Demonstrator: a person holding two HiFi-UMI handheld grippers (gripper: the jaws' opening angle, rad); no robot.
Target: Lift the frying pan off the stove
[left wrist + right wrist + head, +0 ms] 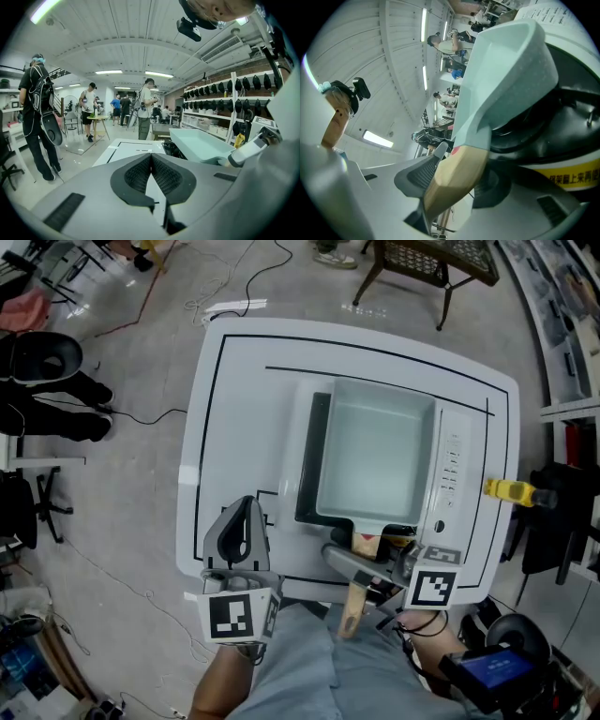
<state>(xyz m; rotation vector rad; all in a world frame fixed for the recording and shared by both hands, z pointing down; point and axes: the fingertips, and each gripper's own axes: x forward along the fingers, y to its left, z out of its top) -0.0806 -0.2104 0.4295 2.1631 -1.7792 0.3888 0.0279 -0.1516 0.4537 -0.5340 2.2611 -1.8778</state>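
A pale mint square frying pan [377, 454] sits over the black top of a white portable stove [457, 465] on the white table [234, 409]. Its wooden handle [356, 596] points toward me. My right gripper [375, 570] is shut on that handle; in the right gripper view the wooden handle [454, 183] fills the space between the pads, with the frying pan [501, 75] rising beyond. My left gripper [240, 531] hovers over the table's near left part, left of the pan, jaws closed together with nothing held. From the left gripper view the frying pan [199, 145] shows at right.
A yellow-tipped tool [511, 489] lies at the table's right edge. A wicker chair [431, 263] stands beyond the table, cables run across the floor, and black chairs [42, 362] sit at left. People [37, 112] stand in the room beyond the table.
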